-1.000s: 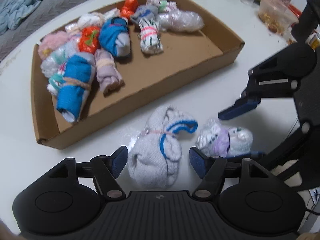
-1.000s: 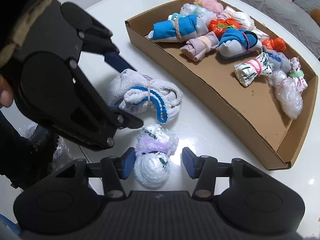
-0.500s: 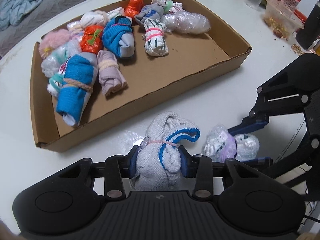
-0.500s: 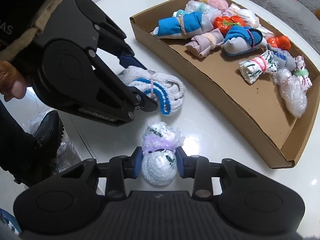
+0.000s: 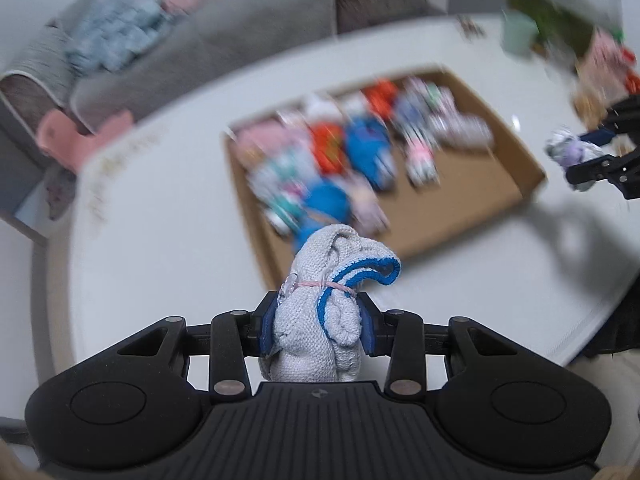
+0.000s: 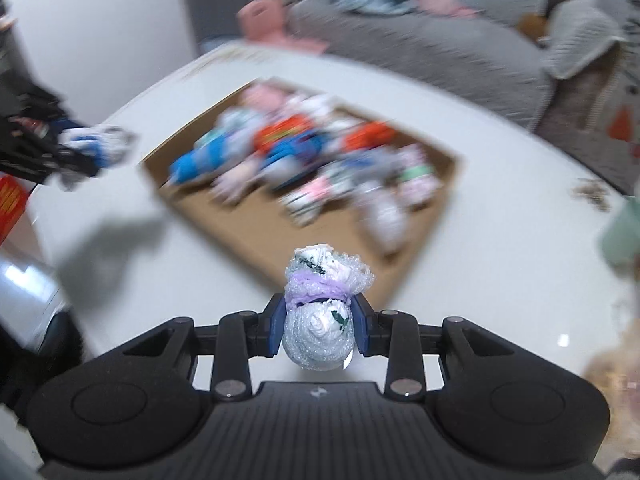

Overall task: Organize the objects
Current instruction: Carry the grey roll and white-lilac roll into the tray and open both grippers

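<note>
- Both grippers were loaded and in the air above the white table (image 5: 160, 240), with the background smeared by blur in both views.
- The left gripper (image 5: 318, 326) had its blue pads pressed into the sides of the grey sock bundle (image 5: 324, 312), a knitted roll with a blue cuff and a pink rubber band round its waist.
- That bundle stuck up between the fingers, clear of the tabletop, its top overlapping the near edge of the cardboard tray (image 5: 516, 148) in the left wrist view.
- The right gripper (image 6: 319, 330) was clamped on the bubble-wrapped bundle (image 6: 320, 332), a small packet cinched with a purple band.
- From the left camera that same packet showed far out at the right edge, in line with the tray's right end; whether it was over the tray, I couldn't tell.
- The tray sat on the table ahead of both tools, its far half crowded with rolled sock bundles (image 6: 288, 156) in blue, orange and pink; the near floor looked bare.
- My read: this was the carry step, pick-ups done, drops not yet made.
- Next call, as I judged it: bring each bundle over the bare cardboard, lower it inside the wall, then let the fingers part.
- The tricky bit would be keeping the two tools from crowding each other over one tray.
</note>
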Available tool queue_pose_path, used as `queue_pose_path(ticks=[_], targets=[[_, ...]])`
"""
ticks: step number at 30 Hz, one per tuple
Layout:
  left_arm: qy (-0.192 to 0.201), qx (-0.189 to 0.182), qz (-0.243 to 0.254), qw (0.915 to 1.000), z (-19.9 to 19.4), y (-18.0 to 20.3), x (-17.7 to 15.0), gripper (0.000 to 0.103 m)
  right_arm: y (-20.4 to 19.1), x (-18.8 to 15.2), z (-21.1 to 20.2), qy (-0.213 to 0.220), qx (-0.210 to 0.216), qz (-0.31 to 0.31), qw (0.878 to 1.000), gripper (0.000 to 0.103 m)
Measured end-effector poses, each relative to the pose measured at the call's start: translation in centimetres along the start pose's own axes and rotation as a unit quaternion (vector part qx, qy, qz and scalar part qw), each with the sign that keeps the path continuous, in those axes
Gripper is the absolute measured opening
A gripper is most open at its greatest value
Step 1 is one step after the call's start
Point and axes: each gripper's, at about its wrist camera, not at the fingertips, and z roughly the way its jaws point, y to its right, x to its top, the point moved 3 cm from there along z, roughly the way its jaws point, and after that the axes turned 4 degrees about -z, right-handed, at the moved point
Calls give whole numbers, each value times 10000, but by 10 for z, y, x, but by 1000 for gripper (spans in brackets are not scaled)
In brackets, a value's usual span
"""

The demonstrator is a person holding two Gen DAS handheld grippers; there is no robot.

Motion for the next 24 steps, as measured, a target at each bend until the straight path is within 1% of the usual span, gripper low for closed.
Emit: queue_pose_path(ticks=[1,3,6,7,10,11,15,17,18,20,24], targets=[[114,6,-92,9999,-3,-6,6,46,7,4,3,62,-142,80,9998,31],[248,-5,-233,9994,-4,-13,20,46,21,9,4,167,-239,266,9992,31],[319,-268,-370,9984,2,-12,38,46,31,20,9,267,-331,300,9986,31],[304,-334,-276,9986,5,-6,43,46,30,26,10,290,-306,230,9988,31],[305,-345,225,9987,15,14,59,46,25,47,15,372,-263,-14,9990,31],[309,-418,288,9982,21,21,65,46,26,52,10,393,-224,-59,9990,31],[253,-727,303,9966,49,44,77,46,27,74,21,423,63,-52,9991,31],[158,-893,315,9954,65,54,74,46,23,72,31,359,168,-44,9992,31],[80,-942,372,9948,74,58,72,46,21,70,37,253,214,-67,9994,31],[-79,-987,475,9940,92,65,68,46,15,67,50,33,279,-166,9995,31],[-281,-1106,408,9926,115,69,67,46,6,66,63,-255,375,-386,9982,31]])
